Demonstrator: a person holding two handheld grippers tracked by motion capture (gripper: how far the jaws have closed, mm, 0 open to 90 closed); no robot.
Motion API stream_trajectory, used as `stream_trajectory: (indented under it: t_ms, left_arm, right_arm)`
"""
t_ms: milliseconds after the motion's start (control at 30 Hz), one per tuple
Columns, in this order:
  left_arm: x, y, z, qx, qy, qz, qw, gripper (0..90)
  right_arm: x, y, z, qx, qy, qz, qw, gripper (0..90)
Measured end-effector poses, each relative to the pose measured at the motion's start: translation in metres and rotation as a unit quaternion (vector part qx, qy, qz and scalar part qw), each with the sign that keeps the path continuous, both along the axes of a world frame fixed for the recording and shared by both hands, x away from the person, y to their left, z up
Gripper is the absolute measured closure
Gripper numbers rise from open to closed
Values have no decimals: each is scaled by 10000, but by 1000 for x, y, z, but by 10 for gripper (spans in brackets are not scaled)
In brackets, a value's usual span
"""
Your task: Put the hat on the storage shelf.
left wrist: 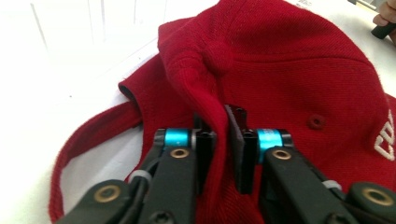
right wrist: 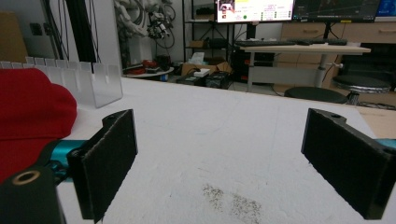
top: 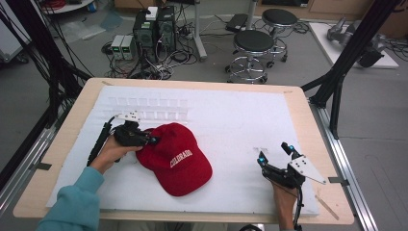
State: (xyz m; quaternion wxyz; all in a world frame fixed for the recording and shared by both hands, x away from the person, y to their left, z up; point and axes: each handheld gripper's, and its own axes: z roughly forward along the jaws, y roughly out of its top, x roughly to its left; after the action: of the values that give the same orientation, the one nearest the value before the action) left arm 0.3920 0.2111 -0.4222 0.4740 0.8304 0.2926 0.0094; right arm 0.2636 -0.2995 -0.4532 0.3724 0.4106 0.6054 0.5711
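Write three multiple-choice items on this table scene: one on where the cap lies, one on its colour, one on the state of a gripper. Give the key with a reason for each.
1. Where does the cap lie on the white sheet?
A. toward the person's left side, by the left gripper
B. at the far right corner
C. inside the clear rack

2. What colour is the cap?
A. blue
B. red with white lettering
C. plain black

3. How do the left gripper's jaws stand?
A. wide open above the cap
B. shut on nothing
C. shut on a fold of the cap's fabric

Key:
1 A, since the high view shows the cap on the left half, at the left gripper's tips.
2 B, since the crown is red and carries white letters.
3 C, since the left gripper view shows red cloth pinched between the pads; the right gripper stands open over bare sheet.
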Motion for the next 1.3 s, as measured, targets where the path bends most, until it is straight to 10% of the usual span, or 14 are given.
stream_trajectory:
  t_ms: [633,1300]
  left_arm:
    - [-22,9,41,-464,-263,346,9980,852]
    - [-50,3,106,-962,-868,749,9887,854]
  right_arm:
    - [1,0,0,-18,72,16,10000,95]
    - [6,7,4,-187,347,213,9990,95]
